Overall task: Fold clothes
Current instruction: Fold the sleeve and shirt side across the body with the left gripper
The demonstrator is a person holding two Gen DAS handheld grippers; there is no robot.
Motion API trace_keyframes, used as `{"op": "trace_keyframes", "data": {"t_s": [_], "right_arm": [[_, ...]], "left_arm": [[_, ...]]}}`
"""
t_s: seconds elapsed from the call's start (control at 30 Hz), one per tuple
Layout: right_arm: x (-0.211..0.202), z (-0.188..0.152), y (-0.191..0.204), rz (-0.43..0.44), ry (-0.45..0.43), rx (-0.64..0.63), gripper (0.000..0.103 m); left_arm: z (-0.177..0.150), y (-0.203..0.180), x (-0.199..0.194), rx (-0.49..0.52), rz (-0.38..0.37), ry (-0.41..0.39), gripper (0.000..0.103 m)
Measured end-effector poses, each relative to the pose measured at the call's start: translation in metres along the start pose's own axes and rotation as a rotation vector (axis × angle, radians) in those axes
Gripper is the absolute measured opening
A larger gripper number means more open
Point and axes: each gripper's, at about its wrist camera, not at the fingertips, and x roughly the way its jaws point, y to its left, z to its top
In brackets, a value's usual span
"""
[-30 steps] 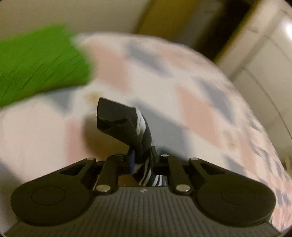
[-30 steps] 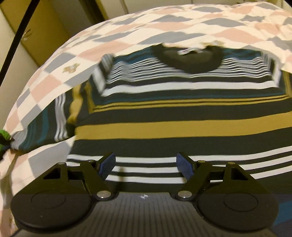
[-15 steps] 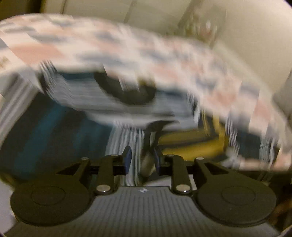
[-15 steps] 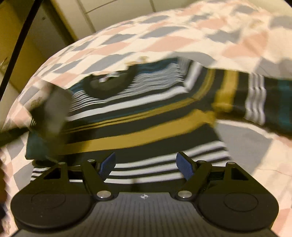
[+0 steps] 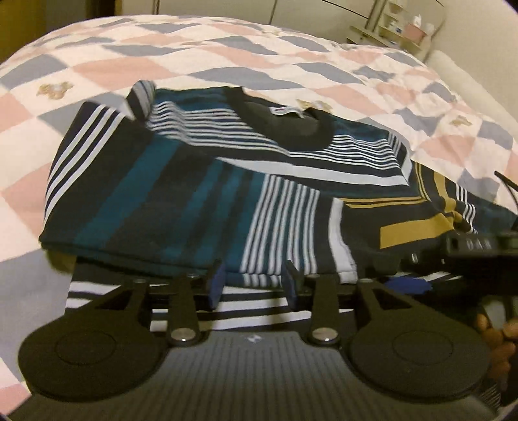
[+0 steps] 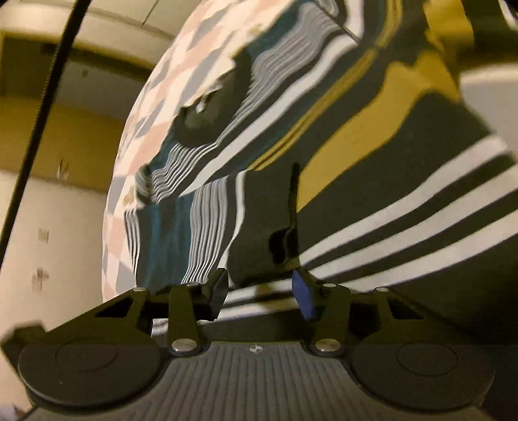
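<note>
Striped knit sweater (image 5: 200,181) in black, teal, white and mustard bands lies spread on the bed, collar at the far end, hem nearest the cameras. Left gripper (image 5: 252,285) sits low at the near edge, blue-padded fingers (image 5: 216,285) parted at a middling gap with nothing between them, just in front of the cuff end of the left sleeve (image 5: 285,226), which is laid across the sweater's body with its stripes running crosswise to the chest stripes. So one sleeve fold is in place; judged, the parted fingers fit a sleeve set down rather than carried. Right gripper (image 6: 260,291) is tilted hard, view blurred, fingers (image 6: 302,296) also parted and empty, hovering close over the body near that folded cuff. The left view also shows it at the near right edge with part of a hand (image 5: 495,333) holding it. Right side of the sweater shows the mustard-banded sleeve (image 5: 430,207) lying out toward the right, not folded in, which likely explains the right gripper's tilt toward it. Farther: black round collar (image 5: 291,129) with white label. Beyond, the pink, grey and white checked quilt (image 5: 226,55) covers the bed; small shelf (image 5: 395,26) far right.
</note>
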Motion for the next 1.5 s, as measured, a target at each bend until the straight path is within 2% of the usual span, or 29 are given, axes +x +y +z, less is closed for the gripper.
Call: {"op": "trace_keyframes", "data": {"t_s": [0.1,0.13,0.23,0.3,0.43,0.53,0.57,0.67,0.77,0.87,1.0,1.07,1.13,1.23,1.27,1.33,1.4,1.47,1.5], "right_arm": [[0.016,0.005,-0.005,0.054,-0.036,0.081,0.044],[0.02,0.007,-0.001,0.056,-0.046,0.073,0.032],[0.028,0.017,0.034,0.014,-0.084,-0.095,0.006],[0.021,0.025,0.063,-0.002,-0.146,-0.235,0.004],[-0.033,0.045,0.1,-0.027,-0.354,-0.418,0.003],[-0.071,0.058,0.093,-0.153,-0.465,-0.466,0.004],[-0.075,0.063,0.084,-0.194,-0.468,-0.45,0.004],[-0.06,0.078,0.034,-0.306,-0.364,-0.3,0.004],[-0.05,0.076,0.023,-0.341,-0.365,-0.306,0.004],[-0.051,0.076,0.036,-0.315,-0.416,-0.352,0.004],[-0.067,0.072,0.065,-0.177,-0.526,-0.51,0.004],[-0.071,0.073,0.066,-0.16,-0.556,-0.542,0.003],[-0.063,0.079,0.05,-0.259,-0.51,-0.473,0.003],[-0.036,0.095,0.002,-0.445,-0.302,-0.275,0.004],[-0.033,0.096,-0.006,-0.467,-0.283,-0.243,0.005],[-0.041,0.092,-0.003,-0.471,-0.338,-0.242,0.022],[-0.051,0.084,0.012,-0.513,-0.409,-0.29,0.03],[-0.059,0.071,0.026,-0.487,-0.462,-0.347,0.03],[-0.061,0.066,0.027,-0.426,-0.447,-0.361,0.03]], "left_arm": [[-0.001,0.013,0.004,-0.032,-0.013,0.011,0.032],[-0.001,0.018,0.005,-0.044,-0.022,0.019,0.031],[0.005,0.022,0.001,-0.025,-0.037,0.02,0.031],[0.009,0.021,-0.004,0.022,-0.033,0.009,0.031],[0.01,0.028,-0.005,0.038,-0.014,0.012,0.031],[0.008,0.032,0.001,0.027,0.01,0.017,0.031],[0.007,0.032,0.004,0.023,0.017,0.02,0.031],[0.006,0.033,0.012,0.022,0.043,0.029,0.031],[0.008,0.035,0.016,0.037,0.062,0.03,0.031],[0.015,0.036,0.018,0.054,0.087,0.021,0.031],[0.019,0.036,0.021,0.053,0.109,0.016,0.031],[0.018,0.035,0.023,0.055,0.115,0.022,0.031],[0.018,0.033,0.026,0.058,0.122,0.028,0.031],[0.018,0.03,0.027,0.067,0.118,0.034,0.032],[0.018,0.029,0.026,0.072,0.112,0.035,0.032],[0.02,0.027,0.024,0.077,0.097,0.033,0.032],[0.023,0.023,0.023,0.08,0.086,0.024,0.032],[0.026,0.019,0.022,0.077,0.072,0.012,0.032],[0.027,0.017,0.024,0.075,0.072,0.013,0.032]]}}
